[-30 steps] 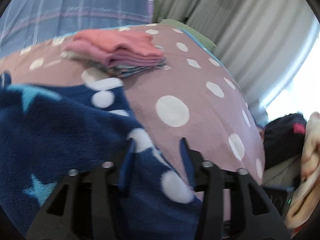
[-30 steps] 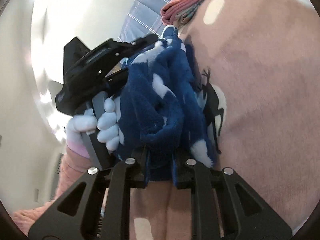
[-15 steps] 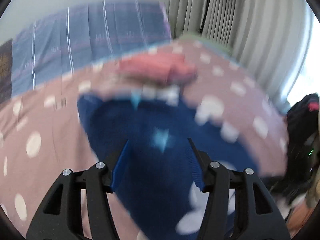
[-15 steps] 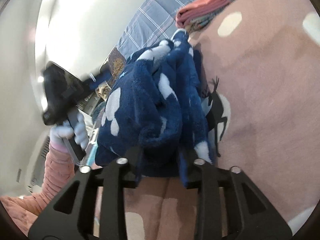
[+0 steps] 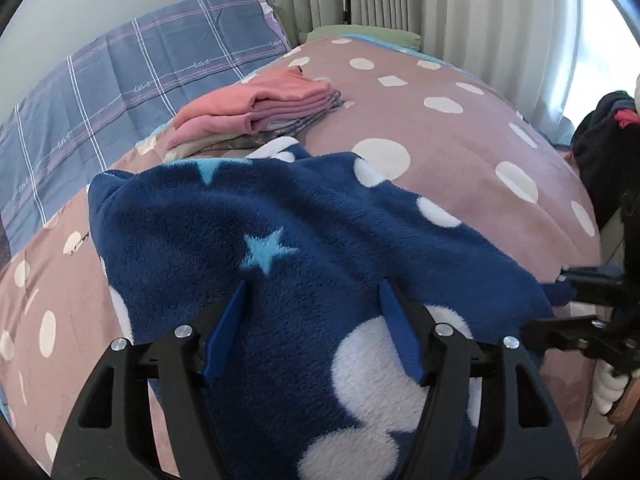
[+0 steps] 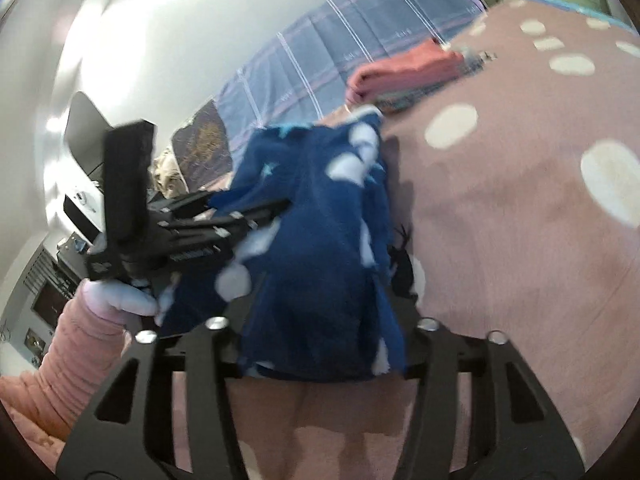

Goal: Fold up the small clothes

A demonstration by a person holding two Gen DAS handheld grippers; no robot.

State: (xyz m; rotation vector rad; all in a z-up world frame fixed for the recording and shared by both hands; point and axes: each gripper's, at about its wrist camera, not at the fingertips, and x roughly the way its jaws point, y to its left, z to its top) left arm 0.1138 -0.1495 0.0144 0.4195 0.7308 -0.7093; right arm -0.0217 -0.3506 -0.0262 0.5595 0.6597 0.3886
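Across the lower centre of the left wrist view, your navy fleece garment (image 5: 304, 248) lies spread on the polka-dot bed (image 5: 460, 148), a folded stack of clothes (image 5: 260, 108) beyond it. Your left gripper (image 5: 310, 332) has just been widening its jaws; they straddle the fleece without pressing it. Your right gripper (image 6: 316, 344) holds bunched fleece between its jaws, partly parted.

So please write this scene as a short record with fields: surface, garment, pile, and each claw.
surface: pink bedspread with white dots
garment: navy fleece garment, stars and white spots, spread on the bedspread
pile: folded clothes stack behind the garment, coral piece on top
left claw: open over the garment, has just been opening
right claw: garment bunched between its fingers, grip unclear
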